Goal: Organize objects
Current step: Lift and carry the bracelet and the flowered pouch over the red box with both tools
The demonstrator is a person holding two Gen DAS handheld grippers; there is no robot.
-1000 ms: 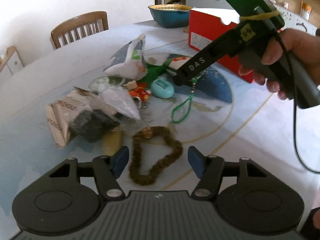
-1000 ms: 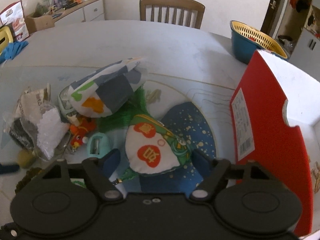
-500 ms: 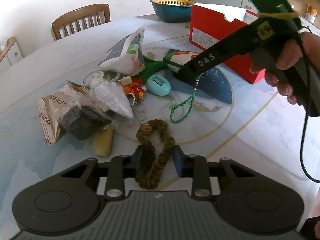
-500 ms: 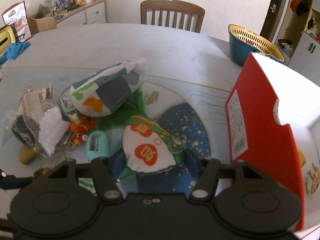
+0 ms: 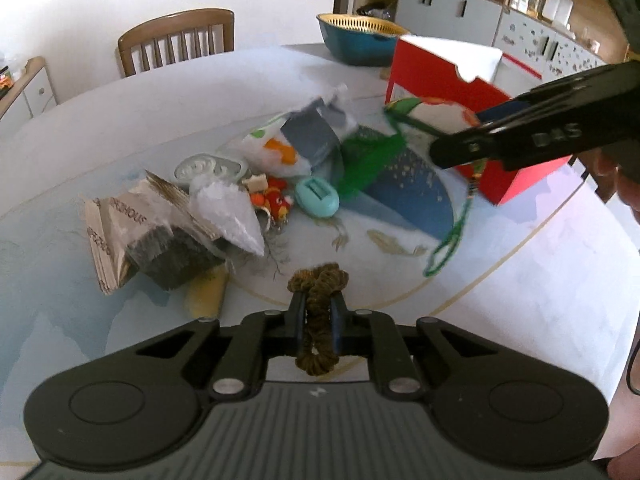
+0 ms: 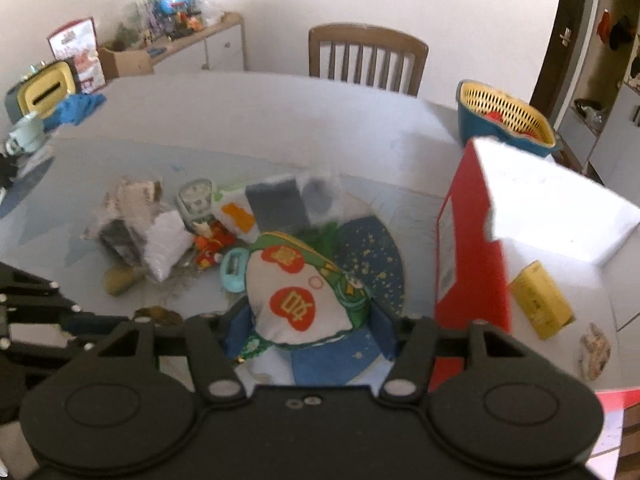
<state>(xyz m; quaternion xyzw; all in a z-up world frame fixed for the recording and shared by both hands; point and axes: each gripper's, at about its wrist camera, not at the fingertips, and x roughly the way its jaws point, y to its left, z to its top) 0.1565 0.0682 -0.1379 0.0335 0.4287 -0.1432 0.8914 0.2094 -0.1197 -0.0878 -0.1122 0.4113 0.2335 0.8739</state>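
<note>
Here we look along two pairs of tongs over a cluttered round bench (image 5: 520, 300). The left tongs (image 5: 319, 312) are clamped on a brown fuzzy loop (image 5: 320, 280), perhaps a scrunchie. Its far end bulges out past the tips and its near end hangs behind them, so the middle is hidden between the pads. Whether the loop is off the bench we cannot tell.

The right tongs (image 6: 308, 320) are closed on a stuffed white pouch (image 6: 296, 300) with red patches and green trim, one blue pad on each side. Their jaws have just been closing, with the pouch between them. In the left view the pouch (image 5: 440, 110) is blurred and partly covered by the black arm of the right tongs, and a green beaded cord (image 5: 452, 236) dangles below it.

Beyond the left tongs lies a jumbled pile: a crumpled paper packet (image 5: 116, 224) with only part of its lettering legible, a clear bag of white stuff (image 5: 228, 212), a teal oval case (image 5: 317, 198), a small red and orange toy (image 5: 276, 200) too small to identify, and a patchwork pouch (image 5: 300, 140).

To the right of the right tongs stands an open red box (image 6: 468, 240), cut off by the frame edge, with a yellow carton (image 6: 540, 300) inside. A blue basket (image 6: 504, 120) with a yellow liner sits behind it.
</note>
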